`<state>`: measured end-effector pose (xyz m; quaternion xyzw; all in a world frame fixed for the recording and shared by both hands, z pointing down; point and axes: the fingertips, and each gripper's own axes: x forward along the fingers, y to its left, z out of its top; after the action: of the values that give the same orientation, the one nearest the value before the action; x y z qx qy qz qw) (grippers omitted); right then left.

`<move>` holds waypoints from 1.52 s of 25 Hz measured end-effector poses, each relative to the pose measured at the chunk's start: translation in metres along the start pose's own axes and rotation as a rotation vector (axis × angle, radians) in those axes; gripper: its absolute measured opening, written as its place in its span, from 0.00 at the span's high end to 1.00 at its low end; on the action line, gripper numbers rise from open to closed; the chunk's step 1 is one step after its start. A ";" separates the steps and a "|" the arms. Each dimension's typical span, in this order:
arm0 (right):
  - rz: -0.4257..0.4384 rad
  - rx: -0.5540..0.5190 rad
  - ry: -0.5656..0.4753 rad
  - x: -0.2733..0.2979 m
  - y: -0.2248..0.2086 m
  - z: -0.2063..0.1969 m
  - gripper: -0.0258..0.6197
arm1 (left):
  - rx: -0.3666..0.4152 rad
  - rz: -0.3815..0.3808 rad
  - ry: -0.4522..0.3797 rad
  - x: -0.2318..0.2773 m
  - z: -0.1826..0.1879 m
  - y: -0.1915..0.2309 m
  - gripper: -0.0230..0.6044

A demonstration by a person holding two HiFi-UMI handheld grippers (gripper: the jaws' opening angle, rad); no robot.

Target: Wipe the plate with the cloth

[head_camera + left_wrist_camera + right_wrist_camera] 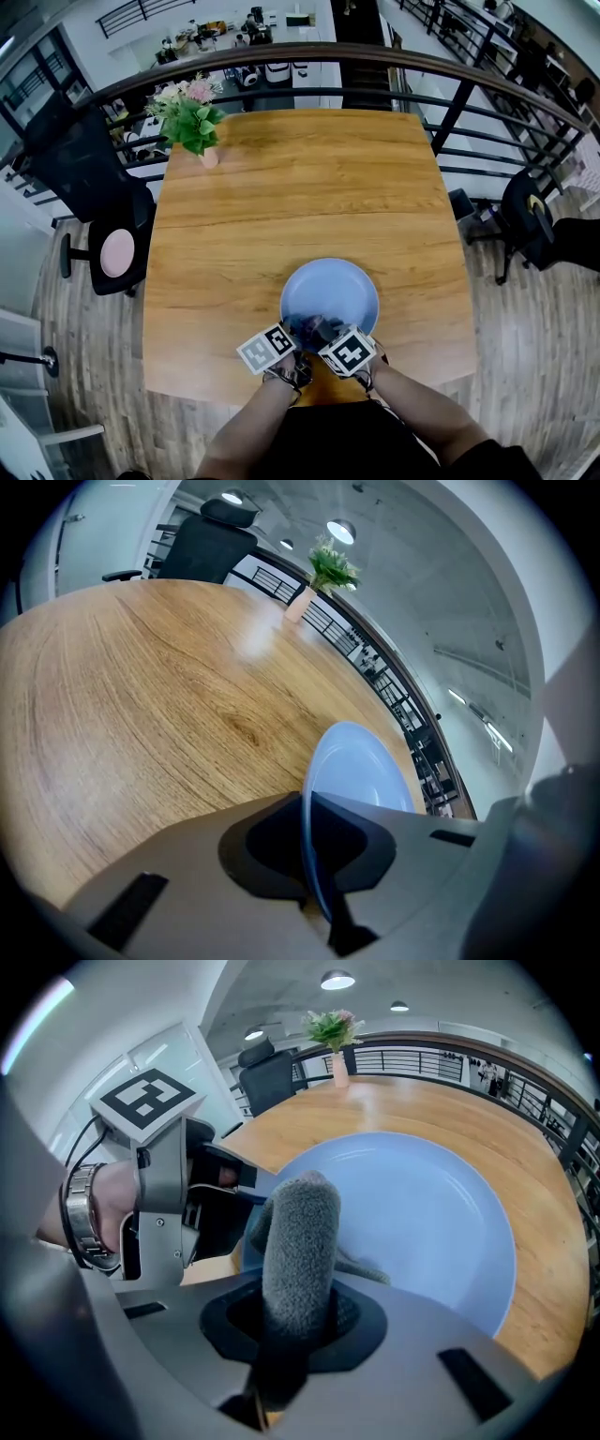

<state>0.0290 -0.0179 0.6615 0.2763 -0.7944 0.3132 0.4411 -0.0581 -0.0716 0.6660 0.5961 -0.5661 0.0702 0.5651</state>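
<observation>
The blue plate (330,286) is sitting near the 6 o'clock edge of the wooden surface (281,187), and the left gripper (296,330) is coming at it from about 7 o'clock, its jaws pinching the plate's rim. The right gripper (295,1326) is reaching in from about 5 o'clock, its jaws squeezing a rolled grey cloth (300,1241) that is lying against the plate's inside near that same rim. A flower pot (192,117) is standing well apart at the surface's 11 o'clock corner.
</observation>
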 end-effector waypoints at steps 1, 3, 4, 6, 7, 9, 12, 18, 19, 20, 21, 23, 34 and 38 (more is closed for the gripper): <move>0.005 -0.002 0.000 0.002 0.002 0.002 0.85 | -0.001 -0.002 0.001 0.000 0.000 0.000 0.91; 0.014 -0.001 0.002 0.006 0.006 0.005 0.85 | -0.002 -0.005 0.003 0.001 -0.001 0.000 0.91; 0.019 0.000 0.003 0.008 0.007 0.007 0.85 | -0.002 -0.006 0.004 0.001 -0.001 0.000 0.91; 0.023 0.003 0.003 0.011 0.007 0.011 0.85 | -0.001 -0.008 0.006 0.000 -0.001 0.001 0.91; 0.022 0.006 0.001 0.011 0.005 0.015 0.85 | 0.000 -0.009 0.007 0.000 -0.001 0.001 0.91; 0.015 0.003 0.000 0.012 0.001 0.021 0.85 | -0.002 -0.012 0.005 -0.001 0.000 0.001 0.91; -0.006 -0.020 0.006 0.015 -0.007 0.031 0.85 | -0.009 -0.014 0.006 0.000 0.003 0.002 0.91; -0.031 0.018 -0.033 0.017 -0.028 0.054 0.85 | -0.005 -0.020 0.015 0.001 0.005 0.003 0.92; -0.021 0.031 -0.043 0.019 -0.029 0.058 0.85 | -0.004 -0.020 0.016 0.001 0.005 0.004 0.92; -0.009 0.039 -0.049 0.020 -0.029 0.062 0.85 | -0.004 -0.020 0.017 0.001 0.004 0.004 0.92; 0.000 0.042 -0.053 0.022 -0.028 0.066 0.85 | -0.003 -0.019 0.018 0.001 0.004 0.004 0.92; 0.015 0.034 -0.056 0.027 -0.025 0.074 0.85 | 0.000 -0.019 0.020 0.001 0.004 0.004 0.92; -0.028 -0.030 -0.038 0.036 -0.042 0.092 0.85 | -0.002 -0.027 0.018 0.002 0.006 0.004 0.92; -0.067 -0.032 -0.039 0.032 -0.064 0.092 0.85 | -0.001 -0.027 0.015 0.004 0.006 0.004 0.92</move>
<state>0.0112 -0.1329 0.6670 0.3016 -0.7982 0.2799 0.4399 -0.0626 -0.0771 0.6690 0.6031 -0.5536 0.0667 0.5704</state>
